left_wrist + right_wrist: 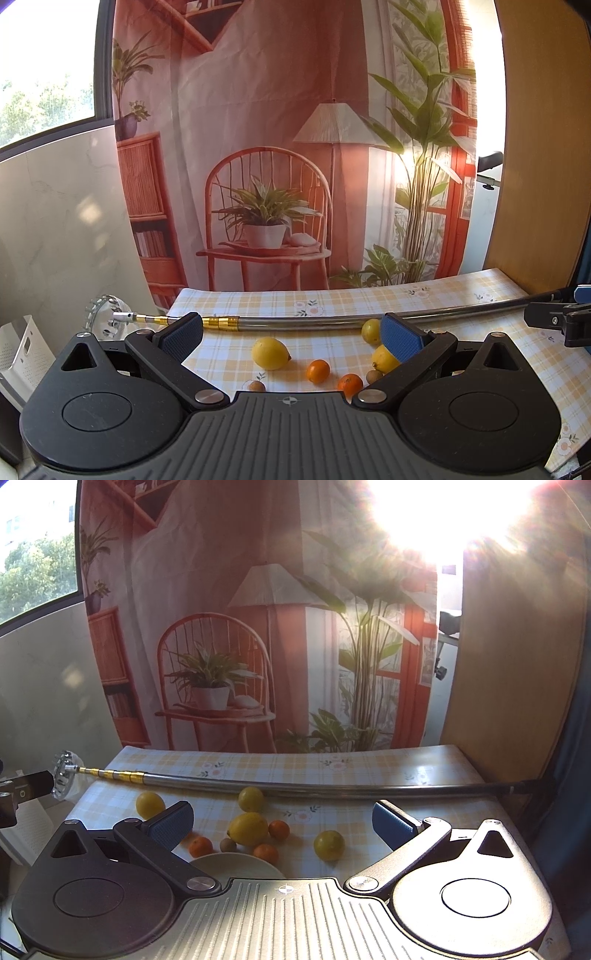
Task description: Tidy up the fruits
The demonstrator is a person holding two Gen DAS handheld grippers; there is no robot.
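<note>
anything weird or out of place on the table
Yes: a long metal pole lies across the table behind the fruit, its toothed head hanging past the left edge. It has nothing to do with sorting fruit. The lemons and oranges lie loose, none on the plate.

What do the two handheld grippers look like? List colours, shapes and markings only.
Both match. The left gripper and the right gripper each have black angled finger arms with silver pivot screws, blue textured pads, two round black side housings, and a ribbed grey centre plate marked with a small crosshair. No cables, hands or sleeves show.
</note>
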